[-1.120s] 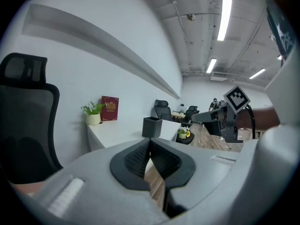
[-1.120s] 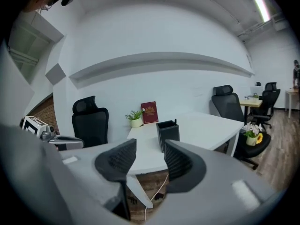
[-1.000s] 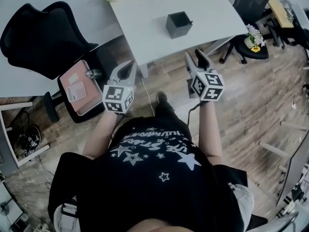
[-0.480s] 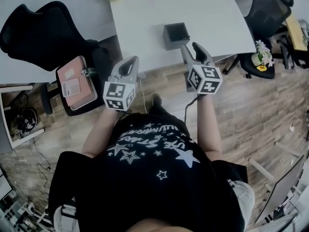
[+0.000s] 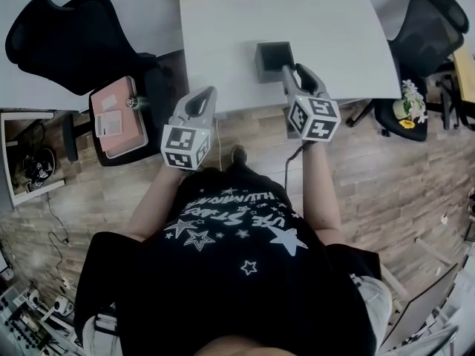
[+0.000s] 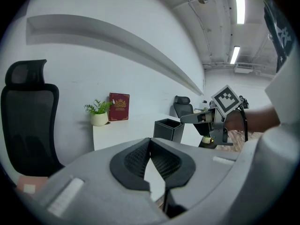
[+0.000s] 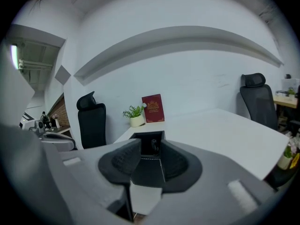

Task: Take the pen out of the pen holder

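The black square pen holder (image 5: 273, 59) stands on the white tabletop (image 5: 334, 21) close to its near edge, at about twelve o'clock from the person in the head view. The pen (image 7: 153, 147) is in it: the right gripper view shows a dark stick upright in the open top, near the far wall. The right tongs (image 5: 298, 71) reach in from the holder's four o'clock with their tips at its near right corner. Their jaws stand apart and are closing. In their own view the holder's open top and front wall show in the gap between the black pads (image 7: 123, 159), and the pads press on nothing that I can make out. Whether the tips are already over the rim I cannot tell. The left tongs (image 5: 199, 99) hang at the holder's eight o'clock, by the tabletop's near edge and well apart from the holder. Their pads meet at the tip and nothing is between them. At eleven o'clock, at the tabletop's far edge, a potted plant (image 6: 99, 113) stands just beside a red book (image 6: 119, 107). A black chair (image 5: 70, 39) is at ten o'clock from the holder.
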Available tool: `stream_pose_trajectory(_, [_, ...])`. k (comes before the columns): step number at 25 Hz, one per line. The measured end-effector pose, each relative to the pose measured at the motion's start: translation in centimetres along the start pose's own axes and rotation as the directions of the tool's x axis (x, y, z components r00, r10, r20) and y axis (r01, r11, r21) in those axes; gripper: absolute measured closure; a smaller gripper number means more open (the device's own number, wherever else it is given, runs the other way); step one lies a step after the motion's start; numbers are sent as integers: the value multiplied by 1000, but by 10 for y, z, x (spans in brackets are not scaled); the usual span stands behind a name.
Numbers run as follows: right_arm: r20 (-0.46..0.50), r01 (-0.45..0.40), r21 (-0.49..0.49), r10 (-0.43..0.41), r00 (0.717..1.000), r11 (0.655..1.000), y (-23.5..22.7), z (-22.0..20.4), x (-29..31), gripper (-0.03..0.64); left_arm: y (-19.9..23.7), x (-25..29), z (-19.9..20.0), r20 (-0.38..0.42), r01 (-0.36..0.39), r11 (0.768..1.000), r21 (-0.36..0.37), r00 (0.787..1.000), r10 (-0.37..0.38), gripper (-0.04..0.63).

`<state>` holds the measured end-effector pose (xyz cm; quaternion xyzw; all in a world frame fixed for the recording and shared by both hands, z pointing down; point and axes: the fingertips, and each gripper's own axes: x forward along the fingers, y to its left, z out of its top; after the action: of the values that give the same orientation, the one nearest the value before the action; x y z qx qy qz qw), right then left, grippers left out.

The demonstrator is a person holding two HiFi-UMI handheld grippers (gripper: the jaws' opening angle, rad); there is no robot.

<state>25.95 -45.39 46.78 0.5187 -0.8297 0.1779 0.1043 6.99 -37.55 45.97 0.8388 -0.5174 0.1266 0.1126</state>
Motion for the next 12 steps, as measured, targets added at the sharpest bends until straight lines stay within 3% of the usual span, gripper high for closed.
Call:
stream_pose_trajectory(7, [-20, 23, -32, -23, 1000, 999, -3, 0, 7, 566, -1, -2, -1, -4, -13, 1000, 1, 1000, 13, 584])
stream_pose_trajectory(12, [-16, 19, -40, -20, 1000, 999, -2, 2, 7, 572, 2, -4, -1, -1, -17, 1000, 9, 1000, 17, 584])
